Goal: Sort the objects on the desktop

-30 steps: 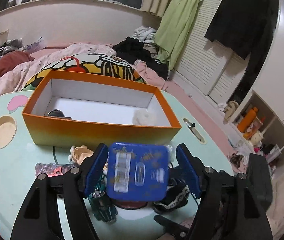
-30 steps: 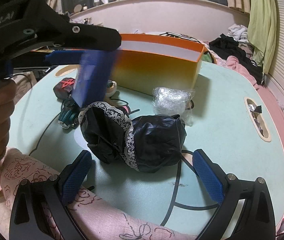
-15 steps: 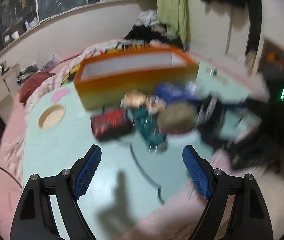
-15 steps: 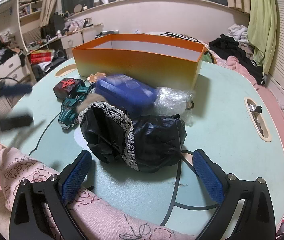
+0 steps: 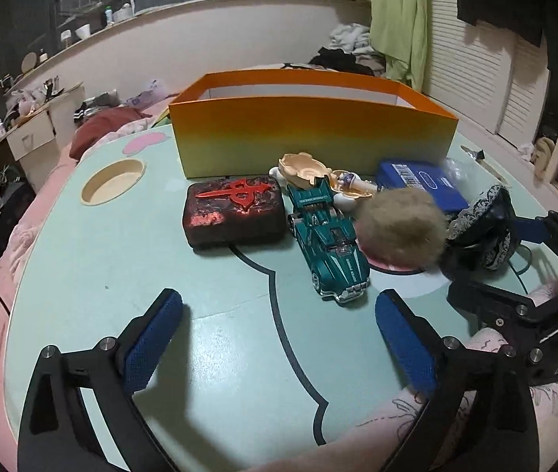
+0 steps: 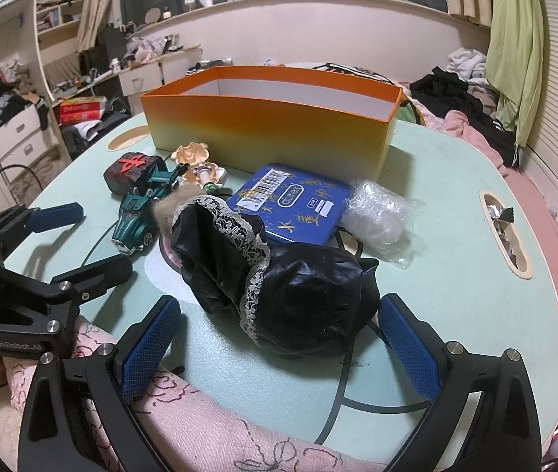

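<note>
Since a second earlier the blue tin (image 6: pixel 293 203) had left the left tool (image 5: pixel 278 334) and lay on the surface (image 5: pixel 220 354) in front of the orange box (image 5: pixel 310 137), not inside it. That tool's jaws had just been opening, and nothing was between them.

Left wrist view: left tool spread wide, empty, low over bare green surface. Ahead sat a dark red case (image 5: pixel 233 212), flat, just in front of the box wall. Green toy car (image 5: pixel 328 240) just right of it, nose toward the camera. Tan fur ball (image 5: pixel 400 228) right of the car, touching or nearly so. Peach figurine (image 5: pixel 306 169) lay behind the car, close to the box. Blue tin partly hidden behind the fur ball. Black lace-trimmed cloth (image 5: pixel 483 228) at far right, with the right tool (image 5: pixel 530 232) beside it. Round cup recess (image 5: pixel 113 181) in the surface at left.

Right wrist view: right tool (image 6: pixel 279 350) spread wide, pinching nothing; the black cloth (image 6: pixel 279 275) lay bunched between and just ahead of its fingers, pads apart from it. Blue tin behind the cloth, barcode up, one edge under the lace. Clear plastic wrap (image 6: pixel 377 216) just right of the tin. Car (image 6: pixel 141 212), red case (image 6: pixel 133 169) and figurine (image 6: pixel 196 161) at left behind the cloth. Box (image 6: pixel 271 129) farther back, upright, open top, inside mostly hidden. Left tool (image 6: pixel 82 236) entered from the left, open. Pink sleeve (image 6: pixel 200 432) lay along the near edge.
</note>
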`<state>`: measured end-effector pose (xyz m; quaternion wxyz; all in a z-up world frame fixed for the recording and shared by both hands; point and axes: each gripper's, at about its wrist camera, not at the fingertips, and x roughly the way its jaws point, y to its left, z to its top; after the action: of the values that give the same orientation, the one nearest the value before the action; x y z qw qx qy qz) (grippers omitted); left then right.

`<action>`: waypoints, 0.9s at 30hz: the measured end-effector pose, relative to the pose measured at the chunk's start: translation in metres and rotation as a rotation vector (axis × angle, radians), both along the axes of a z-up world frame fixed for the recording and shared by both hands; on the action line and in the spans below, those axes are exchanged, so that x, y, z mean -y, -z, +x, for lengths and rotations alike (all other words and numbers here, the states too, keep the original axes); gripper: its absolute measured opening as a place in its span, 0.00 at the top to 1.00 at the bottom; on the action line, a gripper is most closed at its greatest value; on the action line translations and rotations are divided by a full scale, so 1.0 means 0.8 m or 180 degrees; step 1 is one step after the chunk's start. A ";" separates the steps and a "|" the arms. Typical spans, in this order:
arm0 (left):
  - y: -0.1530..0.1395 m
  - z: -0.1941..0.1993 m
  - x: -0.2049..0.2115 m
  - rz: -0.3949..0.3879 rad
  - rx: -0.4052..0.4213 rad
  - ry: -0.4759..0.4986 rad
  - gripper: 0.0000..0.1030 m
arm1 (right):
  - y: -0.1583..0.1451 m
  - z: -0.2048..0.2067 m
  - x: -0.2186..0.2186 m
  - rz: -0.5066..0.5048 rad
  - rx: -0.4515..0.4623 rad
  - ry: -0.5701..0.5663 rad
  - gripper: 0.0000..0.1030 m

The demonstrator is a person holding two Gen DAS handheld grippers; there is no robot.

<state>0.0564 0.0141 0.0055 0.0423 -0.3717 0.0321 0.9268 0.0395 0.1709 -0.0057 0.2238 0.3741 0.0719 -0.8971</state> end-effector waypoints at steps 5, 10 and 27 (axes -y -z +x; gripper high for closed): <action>-0.003 0.000 0.005 0.0000 -0.0017 0.0006 0.04 | 0.000 0.000 0.001 0.0001 -0.0001 0.0001 0.02; -0.004 -0.001 0.005 -0.0001 -0.0023 0.0007 0.04 | 0.000 0.000 0.000 0.0001 -0.0001 0.0001 0.02; -0.004 -0.001 0.005 0.0002 -0.0024 0.0006 0.04 | -0.006 0.001 -0.007 -0.0068 0.0086 -0.0108 0.12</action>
<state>0.0558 0.0097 0.0087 0.0432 -0.3681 0.0324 0.9282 0.0403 0.1763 -0.0011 0.2440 0.3825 0.0656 -0.8887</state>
